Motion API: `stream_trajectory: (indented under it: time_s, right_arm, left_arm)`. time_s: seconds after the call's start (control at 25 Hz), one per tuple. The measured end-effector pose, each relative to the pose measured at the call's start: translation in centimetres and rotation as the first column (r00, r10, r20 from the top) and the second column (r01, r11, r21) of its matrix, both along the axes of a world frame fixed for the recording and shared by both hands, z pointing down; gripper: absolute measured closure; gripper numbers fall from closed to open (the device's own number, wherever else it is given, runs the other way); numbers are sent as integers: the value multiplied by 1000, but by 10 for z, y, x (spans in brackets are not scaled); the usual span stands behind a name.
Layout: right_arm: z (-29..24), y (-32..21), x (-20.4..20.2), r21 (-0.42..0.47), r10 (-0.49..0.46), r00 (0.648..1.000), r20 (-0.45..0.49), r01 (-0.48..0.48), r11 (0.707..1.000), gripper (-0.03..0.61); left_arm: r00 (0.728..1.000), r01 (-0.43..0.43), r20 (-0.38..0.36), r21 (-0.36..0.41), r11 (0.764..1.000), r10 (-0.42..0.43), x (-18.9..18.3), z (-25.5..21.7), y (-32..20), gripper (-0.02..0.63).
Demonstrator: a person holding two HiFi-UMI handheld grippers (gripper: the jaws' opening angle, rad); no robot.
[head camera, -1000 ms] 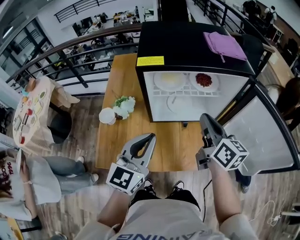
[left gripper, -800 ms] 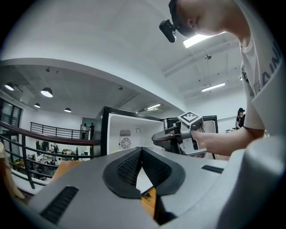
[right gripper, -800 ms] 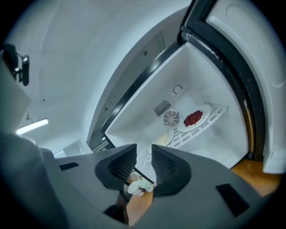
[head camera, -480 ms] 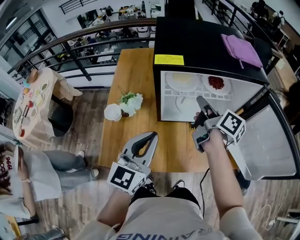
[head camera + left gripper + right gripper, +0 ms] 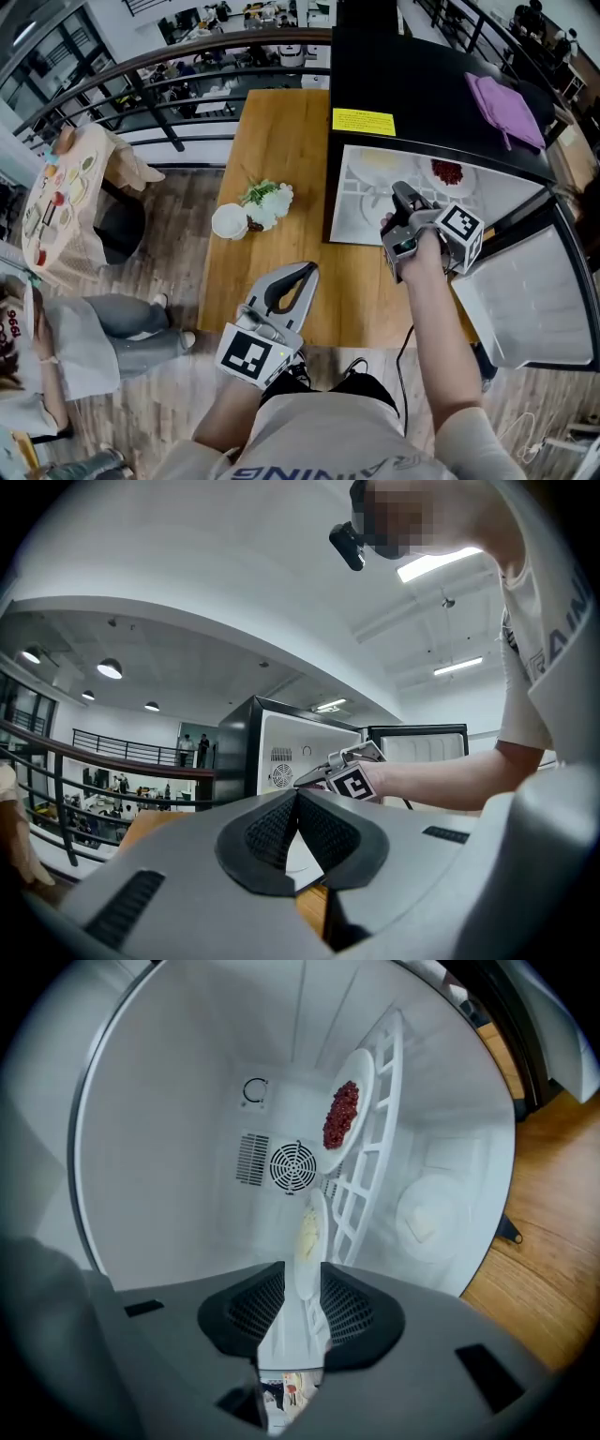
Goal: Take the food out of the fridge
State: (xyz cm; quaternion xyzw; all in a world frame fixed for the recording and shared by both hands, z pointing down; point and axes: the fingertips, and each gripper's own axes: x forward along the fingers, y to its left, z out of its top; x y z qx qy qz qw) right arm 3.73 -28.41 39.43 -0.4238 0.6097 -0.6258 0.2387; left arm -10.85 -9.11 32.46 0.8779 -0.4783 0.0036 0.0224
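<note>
We're up on an office mezzanine: a dark railing [image 5: 187,70] sweeps past, crowded desks [image 5: 253,14] beyond it, strip lights [image 5: 441,562] overhead, plank floor [image 5: 178,225], and a wooden tabletop [image 5: 272,141] carrying a black mini fridge [image 5: 412,75].

Left tool [image 5: 306,271] level, jaws together; right tool [image 5: 401,194] on its side, jaws apart.

Each hand carries a grey plastic tool: the left tool [image 5: 302,271] and right tool [image 5: 397,194] have black ribbed pads [image 5: 269,834] and a white cube [image 5: 460,235] with black square markers. The person wears a pale short-sleeved T-shirt [image 5: 328,441] with dark lettering and black shoes [image 5: 298,377].
</note>
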Motion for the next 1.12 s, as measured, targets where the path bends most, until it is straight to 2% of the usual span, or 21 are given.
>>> stream_trajectory:
  time_s: [0.28,0.64,0.76,0.84,0.96,1.12]
  right_arm:
    - [9,-12,-2,-66,44,999,-17,-45,997,468]
    - [10,-20,-4,-80,70,997,-19,-71,994,468]
    - [14,-19,-4,-95,75,997,-30,-78,992,513]
    - [16,-19,-2,-104,78,996,-44,-83,991,515]
    - [14,-20,-2,-110,68,996,-58,-74,991,504]
    - [8,-21,-1,-105,64,995,-76,-72,992,451]
  left_arm:
    - [1000,-6,-12,-12,1000,6,-6,4,-5,606]
    - [1000,-24,-10,5,1000,24,-10,5,-9,606]
    - [1000,-23,-8,-4,1000,23,-12,7,-9,606]
    - [1000,-22,-10,-1,1000,22,-12,6,-9,606]
    - [1000,-27,-10,-1,1000,27,-12,5,-9,606]
    - [999,-32,-17,-1,1000,32,-12,5,-11,606]
